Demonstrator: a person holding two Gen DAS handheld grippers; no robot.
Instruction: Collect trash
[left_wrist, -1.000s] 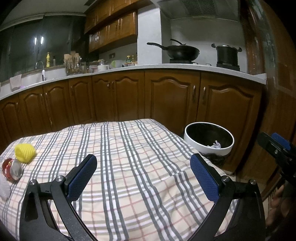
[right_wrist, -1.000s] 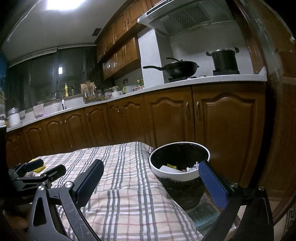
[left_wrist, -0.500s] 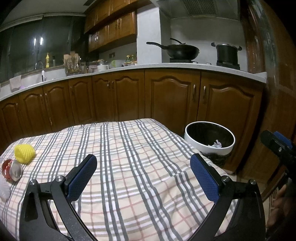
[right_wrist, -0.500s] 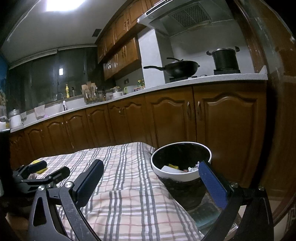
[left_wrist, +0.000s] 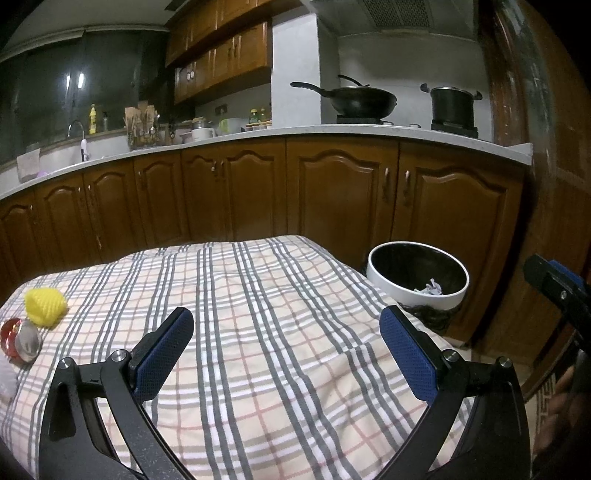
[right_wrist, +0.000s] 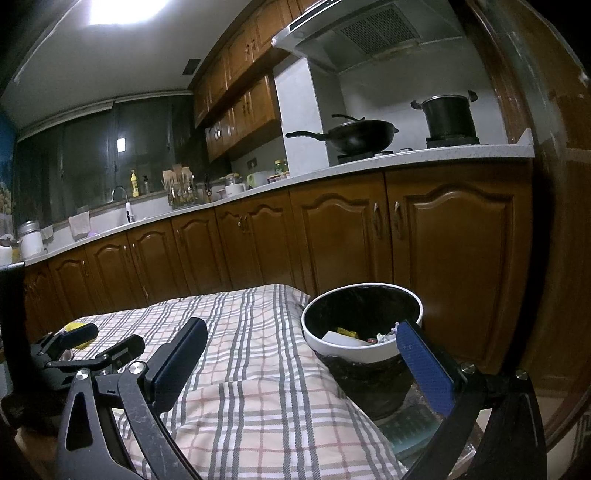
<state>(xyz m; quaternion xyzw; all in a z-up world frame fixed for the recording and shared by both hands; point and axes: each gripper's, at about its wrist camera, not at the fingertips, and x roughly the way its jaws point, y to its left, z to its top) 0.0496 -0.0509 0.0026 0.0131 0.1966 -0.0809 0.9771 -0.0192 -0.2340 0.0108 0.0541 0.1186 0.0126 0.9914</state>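
**Both tongs empty, table trash still waiting**

Barely any change over the last second: both views shift only slightly, nothing picked up. Left gripper (left_wrist: 286, 343) spread wide, holding nothing, level over the plaid tablecloth (left_wrist: 258, 295). Right gripper (right_wrist: 301, 347) equally wide and empty, aimed past the table's edge toward the white trash bin (right_wrist: 334, 345), already holding scraps. Yellow wad (left_wrist: 45, 305) and red-silver wrapper (left_wrist: 20, 339) lie far left, well apart from the bin, uncollected. Left gripper likely goes next.

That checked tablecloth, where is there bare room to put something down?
Most of the tablecloth is bare: the middle stretch between the yellow wrapper on its left side and the trash bin past its right edge. The crowded spot is the left edge, where the wrapper and a red-and-silver piece lie close together.
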